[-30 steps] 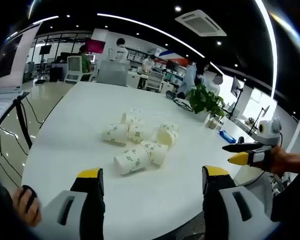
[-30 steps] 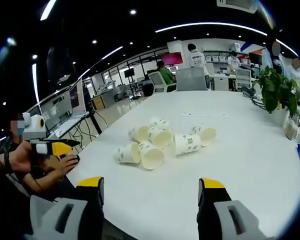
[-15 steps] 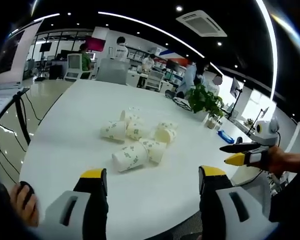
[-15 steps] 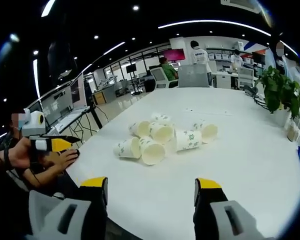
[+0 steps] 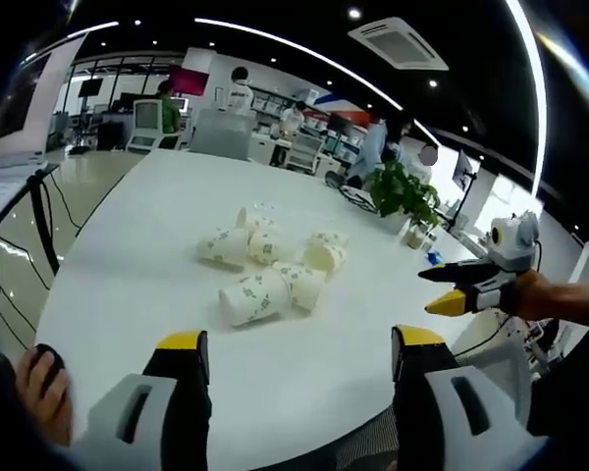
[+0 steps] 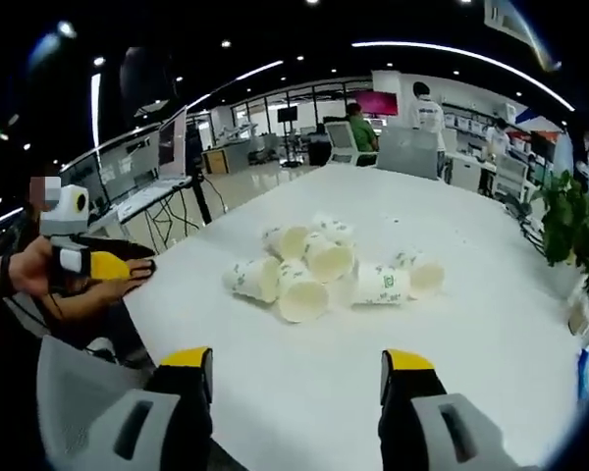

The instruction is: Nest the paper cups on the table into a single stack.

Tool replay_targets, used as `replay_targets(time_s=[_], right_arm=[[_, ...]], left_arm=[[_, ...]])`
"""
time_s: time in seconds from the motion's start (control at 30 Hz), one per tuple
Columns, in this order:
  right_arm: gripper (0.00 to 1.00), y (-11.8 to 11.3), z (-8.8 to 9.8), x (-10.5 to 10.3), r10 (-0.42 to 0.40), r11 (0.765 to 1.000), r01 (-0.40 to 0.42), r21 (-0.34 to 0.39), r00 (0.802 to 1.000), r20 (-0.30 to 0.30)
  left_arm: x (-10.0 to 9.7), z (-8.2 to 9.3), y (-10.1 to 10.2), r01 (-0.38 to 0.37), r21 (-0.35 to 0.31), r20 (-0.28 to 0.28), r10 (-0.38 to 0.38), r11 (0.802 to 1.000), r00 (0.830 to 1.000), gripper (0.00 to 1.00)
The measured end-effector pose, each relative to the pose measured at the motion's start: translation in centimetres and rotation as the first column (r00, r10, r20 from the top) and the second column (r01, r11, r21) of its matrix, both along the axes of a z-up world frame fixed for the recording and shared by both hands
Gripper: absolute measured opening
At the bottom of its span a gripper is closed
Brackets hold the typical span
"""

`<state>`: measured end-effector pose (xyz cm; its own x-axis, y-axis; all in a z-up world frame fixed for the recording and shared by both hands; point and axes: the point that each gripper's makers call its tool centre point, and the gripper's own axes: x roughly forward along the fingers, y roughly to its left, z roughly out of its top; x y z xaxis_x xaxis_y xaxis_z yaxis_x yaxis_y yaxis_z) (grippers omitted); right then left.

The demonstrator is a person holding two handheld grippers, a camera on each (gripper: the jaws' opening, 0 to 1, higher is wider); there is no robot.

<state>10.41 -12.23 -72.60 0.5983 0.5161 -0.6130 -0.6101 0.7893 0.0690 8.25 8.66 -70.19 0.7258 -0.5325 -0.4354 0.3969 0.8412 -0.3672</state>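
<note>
Several white paper cups with green print lie on their sides in a loose cluster (image 5: 265,270) on the white table (image 5: 147,206); the nearest cup (image 5: 252,297) points its mouth toward me. My left gripper (image 5: 299,343) is open and empty, short of the cluster over the table's near edge. The right gripper (image 5: 438,287), held by a hand, hovers at the right with its jaws apart. In the right gripper view the same cluster (image 6: 319,270) lies ahead of my open, empty right gripper (image 6: 294,361), and the left gripper (image 6: 108,263) hangs off the table's left edge.
A potted plant (image 5: 402,196) stands on the far right part of the table and at the edge of the right gripper view (image 6: 569,211). People, chairs and desks fill the office behind. A hand (image 5: 41,392) rests low on the left.
Both cameras have shifted a little. In the left gripper view the right gripper has come in slightly to the left and risen. The cups lie as before, and both grippers stay open.
</note>
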Motion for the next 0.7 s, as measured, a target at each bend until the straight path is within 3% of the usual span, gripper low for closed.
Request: replay_targets(time_s=[0.13,0.3,0.7], right_arm=[[0.68,0.5,-0.2,0.8,0.059,0.997,-0.059,-0.054,0.998,0.007],[0.68,1.2,-1.5,1.5,0.115,0.988,-0.117,-0.103,0.993,-0.026],[0.60,4.0,-2.9,3.4,0.265,0.941,-0.270,-0.206,0.963,-0.055]], left_arm=[[-0.2,-0.3,0.0,0.000,0.000,-0.007,0.000,1.000,1.000,0.76],[-0.3,-0.4,-0.1,0.005,-0.001,-0.013,-0.005,1.000,1.000,0.75],[-1.2,-0.8,-0.3,0.018,-0.008,-0.027,-0.018,1.000,0.999,0.72]])
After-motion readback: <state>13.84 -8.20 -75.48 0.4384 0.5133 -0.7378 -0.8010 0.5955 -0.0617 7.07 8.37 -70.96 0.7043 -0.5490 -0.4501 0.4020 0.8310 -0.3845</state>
